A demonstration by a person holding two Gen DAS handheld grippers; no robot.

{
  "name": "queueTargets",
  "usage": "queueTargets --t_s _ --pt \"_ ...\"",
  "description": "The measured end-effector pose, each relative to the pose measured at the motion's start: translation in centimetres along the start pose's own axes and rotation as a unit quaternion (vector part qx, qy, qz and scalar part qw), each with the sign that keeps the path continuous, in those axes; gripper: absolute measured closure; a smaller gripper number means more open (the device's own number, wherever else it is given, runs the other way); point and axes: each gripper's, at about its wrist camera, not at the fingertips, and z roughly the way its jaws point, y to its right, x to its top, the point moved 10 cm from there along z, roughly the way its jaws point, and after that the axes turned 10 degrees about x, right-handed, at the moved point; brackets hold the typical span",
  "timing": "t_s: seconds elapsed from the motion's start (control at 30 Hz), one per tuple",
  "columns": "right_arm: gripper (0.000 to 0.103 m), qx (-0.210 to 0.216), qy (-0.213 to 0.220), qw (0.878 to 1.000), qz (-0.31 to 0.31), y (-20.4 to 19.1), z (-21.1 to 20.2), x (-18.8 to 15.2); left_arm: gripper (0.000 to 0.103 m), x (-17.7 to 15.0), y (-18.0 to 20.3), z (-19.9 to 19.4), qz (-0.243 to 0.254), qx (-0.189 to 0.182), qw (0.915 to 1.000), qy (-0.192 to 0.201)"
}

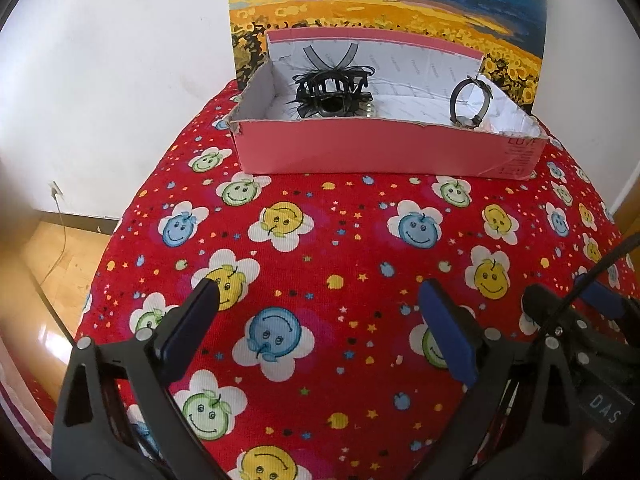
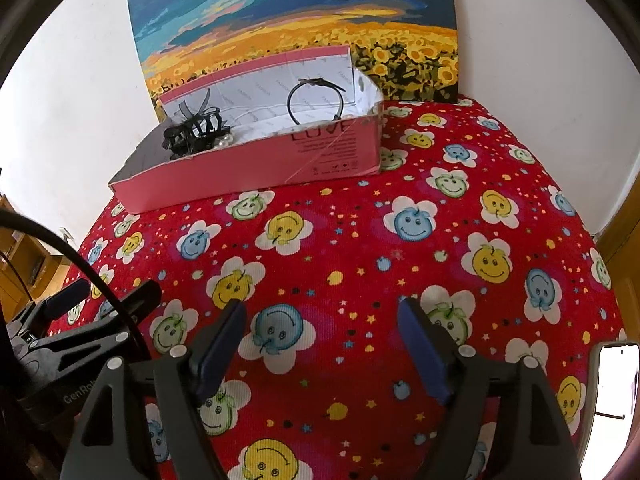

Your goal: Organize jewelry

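Note:
A pink cardboard box (image 1: pixel 360 146) (image 2: pixel 256 168) lined with white paper stands at the far side of the red smiley-print cloth (image 1: pixel 320 240) (image 2: pixel 360 248). Inside lie a black ribbon hair claw (image 1: pixel 332 84) (image 2: pixel 192 132), a few pearl beads (image 2: pixel 224 142) beside it, and a dark strap bracelet (image 1: pixel 468 100) (image 2: pixel 316 100) standing on edge. My left gripper (image 1: pixel 320 300) is open and empty above the near cloth. My right gripper (image 2: pixel 322 312) is open and empty beside it; its fingers (image 1: pixel 600 300) show at the right of the left wrist view.
A sunflower-field painting (image 1: pixel 384 8) (image 2: pixel 296 24) leans on the white wall behind the box. A phone (image 2: pixel 612 384) lies at the cloth's near right edge. Wooden floor (image 1: pixel 52 256) drops away to the left, with a wall socket and cable.

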Motion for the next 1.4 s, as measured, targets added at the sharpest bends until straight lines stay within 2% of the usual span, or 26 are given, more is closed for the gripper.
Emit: queueTargets --t_s 1.4 --pt "0.023 -0.003 -0.001 1.000 -0.002 0.00 0.09 -0.07 0.009 0.08 -0.17 -0.28 -0.001 -0.001 1.0000 0.003"
